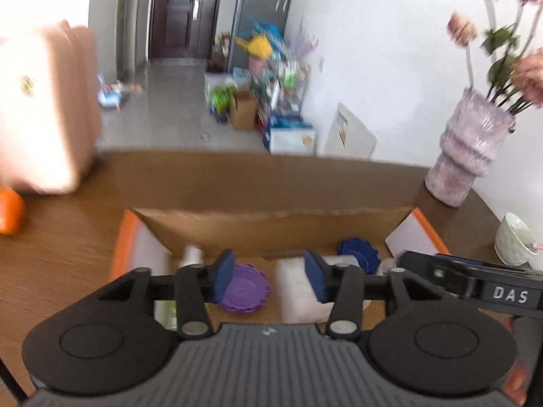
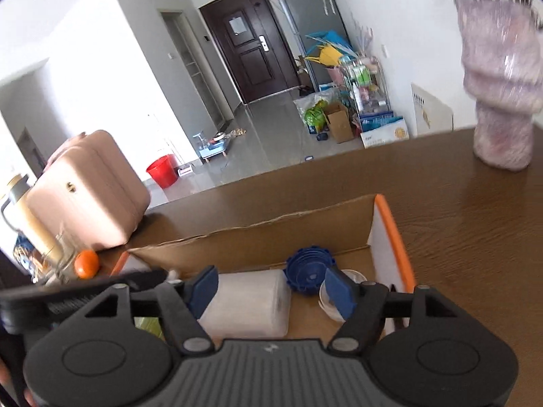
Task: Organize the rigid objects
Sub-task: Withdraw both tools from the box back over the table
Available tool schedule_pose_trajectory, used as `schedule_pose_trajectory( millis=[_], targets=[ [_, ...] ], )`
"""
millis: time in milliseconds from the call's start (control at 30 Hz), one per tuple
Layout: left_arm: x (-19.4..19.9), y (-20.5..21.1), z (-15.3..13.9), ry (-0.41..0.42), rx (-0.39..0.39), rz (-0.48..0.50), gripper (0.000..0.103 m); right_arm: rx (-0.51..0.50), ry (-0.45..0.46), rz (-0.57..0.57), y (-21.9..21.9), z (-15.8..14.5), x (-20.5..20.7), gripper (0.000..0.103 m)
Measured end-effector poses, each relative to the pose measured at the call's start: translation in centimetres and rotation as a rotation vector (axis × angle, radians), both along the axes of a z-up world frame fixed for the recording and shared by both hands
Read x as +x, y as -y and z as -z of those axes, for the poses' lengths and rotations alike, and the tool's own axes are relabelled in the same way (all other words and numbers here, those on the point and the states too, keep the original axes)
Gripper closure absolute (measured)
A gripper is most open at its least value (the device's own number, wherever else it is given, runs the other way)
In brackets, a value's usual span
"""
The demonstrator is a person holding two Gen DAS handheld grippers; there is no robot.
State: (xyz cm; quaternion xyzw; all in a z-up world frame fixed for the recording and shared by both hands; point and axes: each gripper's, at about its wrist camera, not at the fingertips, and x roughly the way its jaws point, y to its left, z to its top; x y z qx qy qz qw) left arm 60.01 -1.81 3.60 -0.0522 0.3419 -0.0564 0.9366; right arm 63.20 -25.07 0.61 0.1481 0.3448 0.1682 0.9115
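Open cardboard box with orange-edged flaps [image 2: 390, 234] on brown wooden table [image 2: 458, 220], left claw [image 1: 269, 276] and right claw [image 2: 271, 290] both released above it, white paper roll [image 2: 247, 302], purple ridged plastic lid [image 1: 246, 288], blue ridged plastic lid [image 2: 307, 271] inside the box

A brown wood-grain surface [image 2: 475, 224] carries an open cardboard box [image 2: 258, 237] with orange-edged flaps. Directly on it also stand a pale purple vase [image 2: 502, 115] at the far right, a pink case [image 2: 88, 190] and an orange fruit [image 2: 86, 264] at the left, and a white bowl [image 1: 514, 239] near the right edge
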Motion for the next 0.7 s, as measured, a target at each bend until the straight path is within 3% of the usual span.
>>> schedule_pose_trajectory(
  millis=[67, 133, 300, 367, 500, 700],
  targets=[
    [-2.7, -0.7, -2.1, 0.052, 0.023, -0.004, 0.038, -0.018, 0.033, -0.006, 0.4, -2.1, -2.2, 0.020],
    [-5.7, -1.3, -3.6, 0.090, 0.047, 0.011, 0.035, -0.042, 0.088, -0.022, 1.0, -4.0, -5.0, 0.013],
    [-13.8, -1.6, -5.5, 0.204, 0.169, -0.017, 0.028, -0.146, 0.216, -0.036, 1.5, -6.2, -12.8, 0.010],
    [-17.5, -1.6, -5.7, 0.265, 0.163, -0.019, 0.021, -0.167, 0.271, -0.027, 1.8, -6.4, -16.2, 0.009],
    [-24.6, -1.6, -5.2, 0.358, 0.140, -0.054, 0.020, -0.175, 0.367, 0.004, 2.5, -6.2, -22.6, 0.009],
    [-33.3, -1.4, -3.5, 0.470, 0.167, -0.128, 0.012, -0.195, 0.462, 0.034, 2.8, -4.6, -30.3, 0.008]
  ],
)
